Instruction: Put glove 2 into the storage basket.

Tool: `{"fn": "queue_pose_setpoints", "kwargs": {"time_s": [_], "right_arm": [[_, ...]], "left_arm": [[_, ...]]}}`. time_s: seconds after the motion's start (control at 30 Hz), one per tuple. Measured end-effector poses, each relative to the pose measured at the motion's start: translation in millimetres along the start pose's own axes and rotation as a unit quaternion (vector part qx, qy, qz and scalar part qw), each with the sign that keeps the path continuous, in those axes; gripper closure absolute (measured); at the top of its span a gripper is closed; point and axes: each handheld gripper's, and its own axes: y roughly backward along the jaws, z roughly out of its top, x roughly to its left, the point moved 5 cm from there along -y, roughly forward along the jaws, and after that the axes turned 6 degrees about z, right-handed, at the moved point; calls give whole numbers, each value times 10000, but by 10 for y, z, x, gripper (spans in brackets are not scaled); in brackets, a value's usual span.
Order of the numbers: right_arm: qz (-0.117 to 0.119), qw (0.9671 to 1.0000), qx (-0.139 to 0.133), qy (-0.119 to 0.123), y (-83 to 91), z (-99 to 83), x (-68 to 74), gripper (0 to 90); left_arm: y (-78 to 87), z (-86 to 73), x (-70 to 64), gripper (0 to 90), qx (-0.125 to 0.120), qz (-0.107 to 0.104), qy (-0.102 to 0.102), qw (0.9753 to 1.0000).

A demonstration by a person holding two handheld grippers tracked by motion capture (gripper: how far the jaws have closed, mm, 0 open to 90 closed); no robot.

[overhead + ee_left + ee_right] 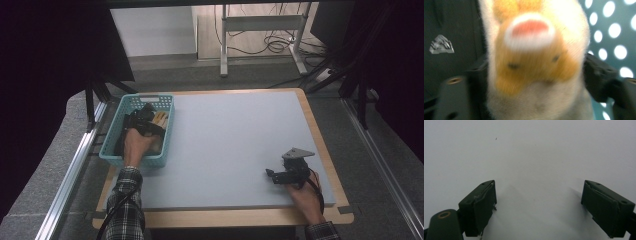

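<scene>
A cream and orange plush toy [534,42] sits between the jaws of my left gripper [531,85], which is shut on it. In the high view that gripper [146,118] is down inside the teal perforated basket [150,97] at the table's left, with the toy [160,119] showing at its right side. My right gripper [271,175] rests low over the grey mat [225,135] near the front right corner. Its jaws point left and stand wide apart. Between them the right gripper [539,195] has nothing but bare mat.
A black item with a small silver emblem [441,44] lies in the basket beside the toy, along the basket's left side [121,135]. The mat covers a wooden tabletop [225,217]. Metal rails [70,175] flank the table, and a desk frame [260,30] stands beyond it.
</scene>
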Motion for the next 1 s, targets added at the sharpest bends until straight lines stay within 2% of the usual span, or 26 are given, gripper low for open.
{"fn": "queue_pose_setpoints", "kwargs": {"time_s": [0.07,0.13,0.2,0.3,0.37,0.43,0.47,0.5,0.6,0.67,0.77,0.83,0.93,1.0], "right_arm": [[0,10000,1,0,0,0,0,124],[-1,10000,1,3,0,0,0,124],[-2,10000,1,5,0,0,0,124],[-1,10000,2,3,0,0,0,124],[-2,10000,2,2,0,0,0,124],[-1,10000,1,4,0,0,0,124],[-1,10000,2,2,0,0,0,124],[-1,10000,2,1,0,0,0,124],[-1,10000,2,1,0,0,0,124],[1,10000,2,1,0,0,0,124],[-1,10000,2,2,0,0,0,124],[-1,10000,2,1,0,0,0,124],[-2,10000,4,-3,0,0,0,124],[1,10000,3,1,0,0,0,124]], "left_arm": [[51,-20,25,122,-18,-92,-21,10000],[137,-14,45,112,-218,-209,33,9995],[219,1,66,116,-425,-207,81,9988],[316,24,102,181,-742,-65,156,9971],[349,33,109,271,-880,-14,160,9960],[370,43,117,315,-992,124,137,9949],[370,45,114,326,-1022,115,142,9946],[362,45,108,340,-1005,105,126,9948],[273,34,94,388,-759,381,18,9964],[223,30,98,421,-668,419,29,9969],[168,29,72,532,-596,348,-56,9976],[178,35,26,570,-577,288,-66,9979],[238,42,-64,589,-613,12,-155,9980],[229,37,-101,589,-614,-18,-158,9980]]}}
